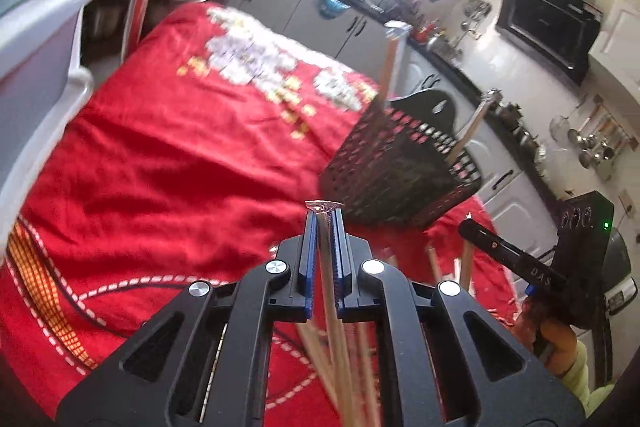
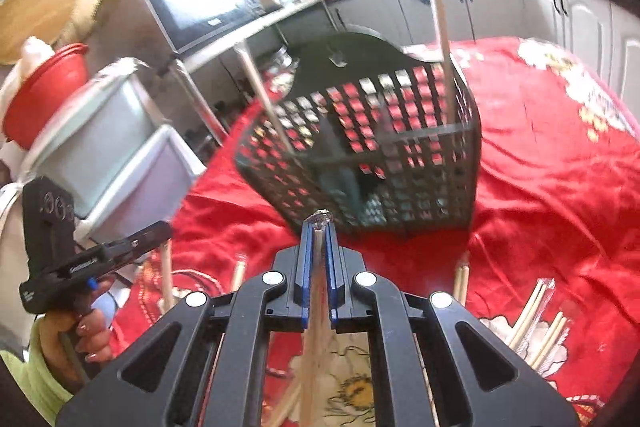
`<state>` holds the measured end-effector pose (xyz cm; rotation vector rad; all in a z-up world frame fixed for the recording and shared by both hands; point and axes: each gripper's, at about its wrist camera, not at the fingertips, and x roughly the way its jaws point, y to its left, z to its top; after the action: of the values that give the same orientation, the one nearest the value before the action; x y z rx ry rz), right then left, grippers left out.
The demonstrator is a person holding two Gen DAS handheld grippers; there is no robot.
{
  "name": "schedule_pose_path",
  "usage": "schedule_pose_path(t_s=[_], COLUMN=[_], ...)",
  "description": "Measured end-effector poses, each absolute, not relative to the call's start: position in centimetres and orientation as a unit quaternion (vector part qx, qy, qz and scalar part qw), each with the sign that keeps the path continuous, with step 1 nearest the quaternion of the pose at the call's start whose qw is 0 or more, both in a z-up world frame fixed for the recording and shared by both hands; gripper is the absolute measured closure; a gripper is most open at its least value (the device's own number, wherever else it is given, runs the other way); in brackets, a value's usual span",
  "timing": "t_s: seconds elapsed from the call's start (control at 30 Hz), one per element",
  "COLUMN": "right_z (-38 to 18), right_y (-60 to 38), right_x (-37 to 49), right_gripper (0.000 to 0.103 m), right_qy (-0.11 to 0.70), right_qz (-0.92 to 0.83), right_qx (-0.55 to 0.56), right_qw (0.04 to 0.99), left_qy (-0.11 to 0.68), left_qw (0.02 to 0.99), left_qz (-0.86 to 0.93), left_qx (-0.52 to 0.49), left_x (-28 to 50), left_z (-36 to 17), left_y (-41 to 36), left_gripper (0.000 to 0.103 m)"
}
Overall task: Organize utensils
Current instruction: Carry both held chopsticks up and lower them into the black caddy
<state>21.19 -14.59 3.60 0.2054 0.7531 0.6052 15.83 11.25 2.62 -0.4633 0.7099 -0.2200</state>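
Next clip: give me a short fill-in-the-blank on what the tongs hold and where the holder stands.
1. The left tongs are shut on a wrapped pair of ____.
2. The black perforated basket stands on a ____ cloth.
3. Inside the basket, ____ wooden sticks lean upright.
4. The right tongs are ____ on a wrapped pair of chopsticks.

Missing words: chopsticks; red; two; shut

1. The left gripper is clamped on a wrapped pair of chopsticks.
2. A black mesh basket stands on the red cloth, far right, holding what look like blurred chopsticks.
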Motion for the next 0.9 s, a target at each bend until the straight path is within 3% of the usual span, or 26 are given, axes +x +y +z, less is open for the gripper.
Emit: schedule_pose_path(t_s=[0.9], right_z=[13.2], right_y=[-19.8], right_x=[15.8], right_gripper=[0.097], right_qy=[0.151], right_qz=[0.277], right_qx=[0.095], right_qw=[0.944], left_qy=[0.225], left_qw=[0.943], left_qz=[-0.184], left_qx=[-0.160], left_x=[18.1], left_z=[14.5], left_y=[4.0], left_gripper=[0.100])
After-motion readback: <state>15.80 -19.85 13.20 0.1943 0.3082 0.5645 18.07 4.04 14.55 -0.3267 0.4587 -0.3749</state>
